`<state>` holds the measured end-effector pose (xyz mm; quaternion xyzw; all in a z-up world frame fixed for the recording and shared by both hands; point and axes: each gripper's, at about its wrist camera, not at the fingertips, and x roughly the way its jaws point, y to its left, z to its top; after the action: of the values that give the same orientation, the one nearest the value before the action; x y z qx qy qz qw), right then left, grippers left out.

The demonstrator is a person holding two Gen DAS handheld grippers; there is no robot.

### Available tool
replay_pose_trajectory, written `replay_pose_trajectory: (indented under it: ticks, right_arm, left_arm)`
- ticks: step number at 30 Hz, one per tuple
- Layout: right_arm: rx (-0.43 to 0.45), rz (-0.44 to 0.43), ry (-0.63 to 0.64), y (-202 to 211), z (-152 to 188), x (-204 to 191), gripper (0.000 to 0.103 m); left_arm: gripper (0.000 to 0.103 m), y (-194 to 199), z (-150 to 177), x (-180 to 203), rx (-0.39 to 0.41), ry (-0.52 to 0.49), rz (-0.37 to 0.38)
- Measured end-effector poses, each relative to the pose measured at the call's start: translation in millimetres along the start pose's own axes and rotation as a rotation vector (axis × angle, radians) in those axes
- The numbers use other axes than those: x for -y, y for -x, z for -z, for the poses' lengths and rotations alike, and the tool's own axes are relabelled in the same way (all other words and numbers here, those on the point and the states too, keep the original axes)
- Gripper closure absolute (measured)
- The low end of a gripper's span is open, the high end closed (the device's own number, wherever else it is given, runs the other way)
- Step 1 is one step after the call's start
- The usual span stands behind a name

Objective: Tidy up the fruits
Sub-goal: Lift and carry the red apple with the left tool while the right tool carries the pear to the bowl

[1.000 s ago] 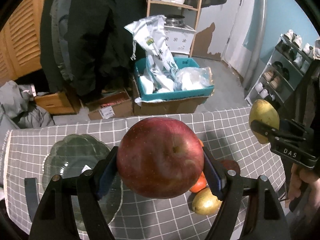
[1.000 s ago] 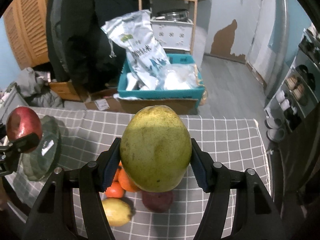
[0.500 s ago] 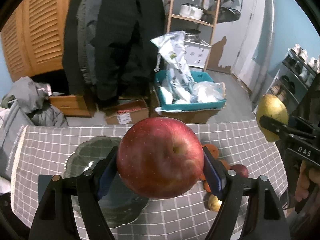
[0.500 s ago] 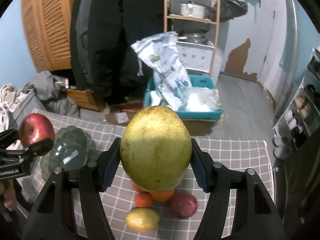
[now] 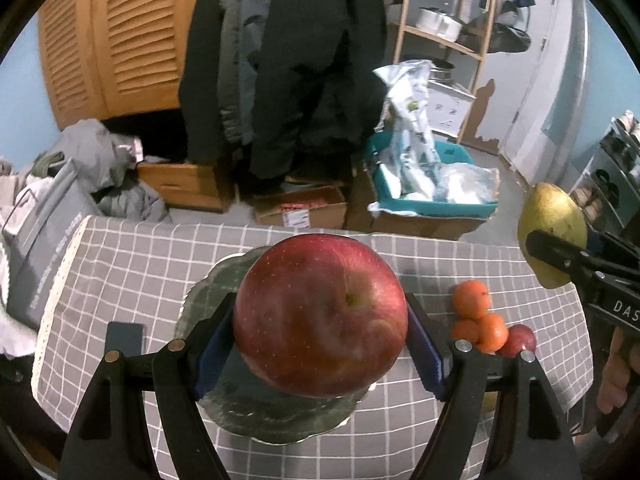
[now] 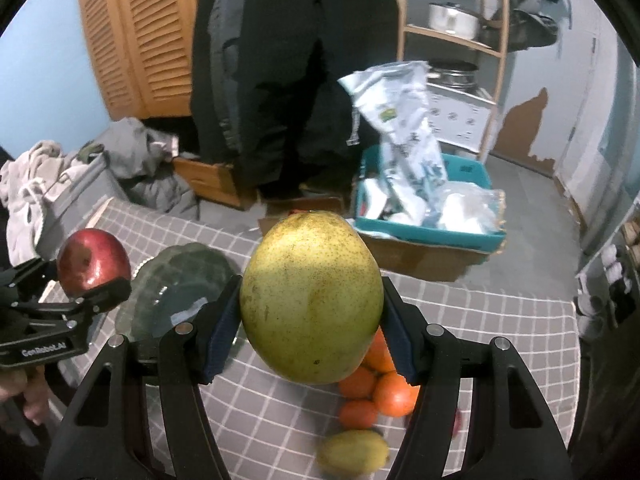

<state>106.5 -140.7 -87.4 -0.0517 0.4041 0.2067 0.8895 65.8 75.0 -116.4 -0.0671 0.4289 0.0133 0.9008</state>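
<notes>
Left wrist view
- left gripper (image 5: 320, 354): clamped on red apple (image 5: 320, 314), both blue pads pressed on its sides
- apple place: held in the air, above the glass plate (image 5: 224, 280)
- glass plate: on the grey checked tablecloth (image 5: 132, 264), looks empty where visible, centre hidden by apple
- tangerines (image 5: 476, 318): three, on the cloth right of the plate, touching each other
- small red fruit (image 5: 520, 338): just right of the tangerines, touching them, type unclear
- dark flat object (image 5: 124, 338): on the cloth left of the plate, can't identify
- right gripper (image 5: 560, 256): far right of the plate, gripping a yellow-green pear (image 5: 550, 222); part of the person's hand (image 5: 618, 376) below it

Right wrist view
- right gripper (image 6: 312, 332): closed on the pear (image 6: 312, 300), pads on both sides
- pear place: in the air, right of the plate (image 6: 184, 276), over the tangerines (image 6: 376, 392)
- yellow fruit (image 6: 354, 456): on the cloth below the tangerines, blurred, likely another pear
- left gripper (image 6: 94, 286): left of the plate, holding the apple (image 6: 94, 262)
- plate from this side: no fruit on it

Step
- step in hand: carrying, both fruits lifted, neither set down yet (judgement)
- progress: early; four or five fruits still on the cloth
- next move: lower apple onto the plate centre, spread the jaws, pull back; pear needs shifting left to the plate first
- watch: round fruit may roll on glass, leave room for the pear
</notes>
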Motion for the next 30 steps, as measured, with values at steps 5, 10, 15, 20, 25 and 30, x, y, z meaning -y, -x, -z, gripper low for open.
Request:
replay_pose_trajectory:
  ticks: [5,10,15,20,25,30]
  right_arm:
    - [-0.021,-0.036,0.031,-15.4,-4.7,-25.6,0.038]
    - [-0.068,-0.085,0.055,-39.6,-5.1,-49.8,0.038]
    - [-0.127,-0.114,0.092,-70.5,0.6,-73.8,0.038]
    - [-0.197,-0.149,0.089,-100.2,8.9,-86.8,0.038]
    - [-0.252,-0.149,0.091,-120.9,17.7,-91.9,0.038]
    - [-0.289,-0.157,0.098,-135.7,24.4,-94.9,0.038]
  left_arm:
    - [0.023,-4.6,6.2,-22.0,-0.016,0.026,-0.03]
    - [0.023,-16.7,14.4,-42.5,-0.066,0.053,-0.048]
    - [0.023,-43.5,28.2,-62.5,-0.147,0.09,-0.064]
    - [0.023,-70.1,42.4,-72.6,-0.213,0.097,-0.087]
    - [0.023,-91.3,51.7,-80.0,-0.268,0.114,-0.091]
    - [0.023,-106.1,59.0,-84.4,-0.323,0.132,-0.094]
